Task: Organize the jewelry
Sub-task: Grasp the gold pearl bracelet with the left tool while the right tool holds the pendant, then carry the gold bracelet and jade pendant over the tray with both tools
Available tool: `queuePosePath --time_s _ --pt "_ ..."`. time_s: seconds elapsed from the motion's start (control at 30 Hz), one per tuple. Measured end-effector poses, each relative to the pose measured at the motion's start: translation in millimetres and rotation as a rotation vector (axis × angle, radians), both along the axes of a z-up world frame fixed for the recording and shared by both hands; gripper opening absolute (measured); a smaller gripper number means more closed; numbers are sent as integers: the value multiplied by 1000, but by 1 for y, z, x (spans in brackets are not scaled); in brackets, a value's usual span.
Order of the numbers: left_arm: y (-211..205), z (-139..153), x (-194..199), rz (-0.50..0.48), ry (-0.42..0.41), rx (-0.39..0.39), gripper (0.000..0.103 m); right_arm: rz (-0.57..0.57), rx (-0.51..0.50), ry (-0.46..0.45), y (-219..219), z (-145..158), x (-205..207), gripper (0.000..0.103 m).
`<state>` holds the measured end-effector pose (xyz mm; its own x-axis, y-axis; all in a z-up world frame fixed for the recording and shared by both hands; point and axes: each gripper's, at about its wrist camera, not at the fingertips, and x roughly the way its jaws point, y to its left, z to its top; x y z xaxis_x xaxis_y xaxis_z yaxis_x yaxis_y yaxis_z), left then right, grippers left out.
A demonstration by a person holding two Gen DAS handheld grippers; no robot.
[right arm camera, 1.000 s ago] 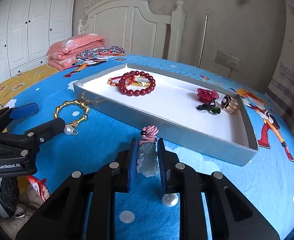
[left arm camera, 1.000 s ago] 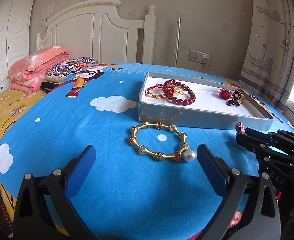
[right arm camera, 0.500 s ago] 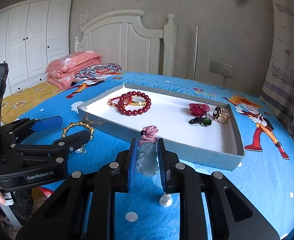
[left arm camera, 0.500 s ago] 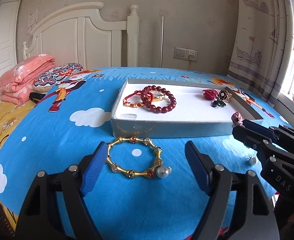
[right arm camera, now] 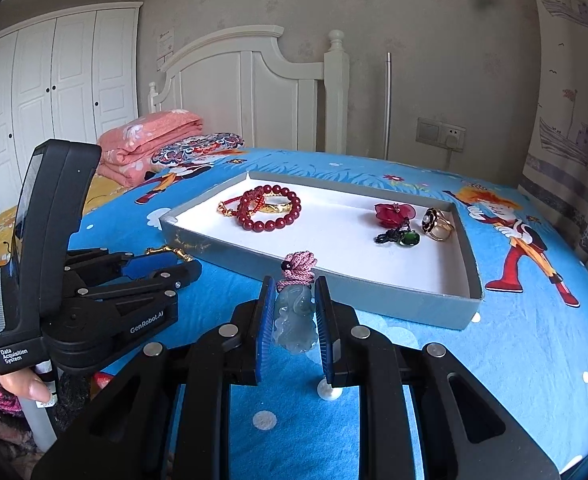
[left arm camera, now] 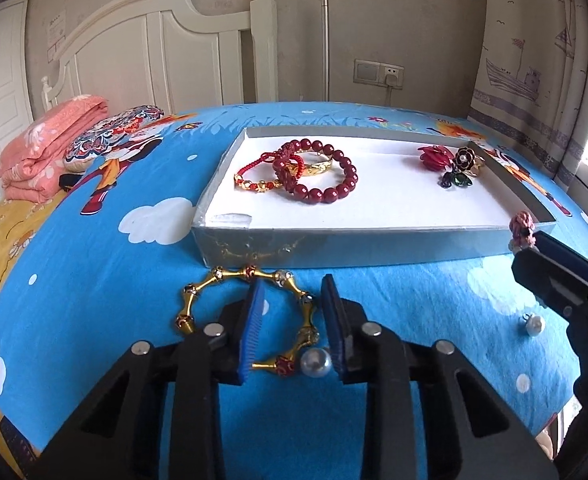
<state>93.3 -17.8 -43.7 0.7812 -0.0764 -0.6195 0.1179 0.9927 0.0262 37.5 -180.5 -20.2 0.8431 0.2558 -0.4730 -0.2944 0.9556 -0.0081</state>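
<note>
A gold bracelet (left arm camera: 230,280) with red beads and a pearl lies on the blue bedspread in front of a grey tray (left arm camera: 373,246). My left gripper (left arm camera: 292,320) has closed around the bracelet's right side; its jaws stand narrow with the links between them. My right gripper (right arm camera: 292,316) is shut on a pale jade pendant (right arm camera: 295,320) with a pink knot (right arm camera: 299,262), held above the bedspread just before the tray (right arm camera: 373,292). The tray holds red bead bracelets (left arm camera: 317,172), a gold bangle, a red flower piece (left arm camera: 435,158) and a flower ring (right arm camera: 435,222).
A loose pearl earring (left arm camera: 533,324) lies on the bedspread at the right; it also shows under my right gripper (right arm camera: 327,390). Folded pink blankets (left arm camera: 42,148) and a patterned pillow lie at the bed's head. Curtains hang at the right.
My left gripper moved forward over the gold bracelet and its jaws closed from wide open to narrow around the bracelet's right side. My right gripper rose slightly with the pendant.
</note>
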Motion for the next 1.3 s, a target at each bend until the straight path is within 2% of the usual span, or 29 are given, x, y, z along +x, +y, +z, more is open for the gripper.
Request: queuePosePath --time_s 0.03,0.07,0.13,0.27,0.4,0.6,0.83,1.3 --pt "-1 0 -1 -4 -7 11 13 2 -1 -4 1 0 -1 19" --pt "-4 -1 -2 -8 -15 35 10 3 -1 -7 2 0 -3 19" --pt "-6 -1 -5 -7 -27 52 10 3 5 -10 1 1 -3 19" --pt "1 6 -10 -1 -89 14 9 0 10 -10 4 1 -4 19" --pt "12 26 -22 37 -184 -4 9 2 0 -19 9 2 -5 19" --pt "32 54 -42 88 -281 -34 9 18 -9 -38 20 7 -10 19" --pt "27 74 -75 74 -384 -30 9 2 3 -77 23 18 -19 19" --pt "13 81 -95 6 -413 -52 9 -50 36 -125 10 33 -39 19"
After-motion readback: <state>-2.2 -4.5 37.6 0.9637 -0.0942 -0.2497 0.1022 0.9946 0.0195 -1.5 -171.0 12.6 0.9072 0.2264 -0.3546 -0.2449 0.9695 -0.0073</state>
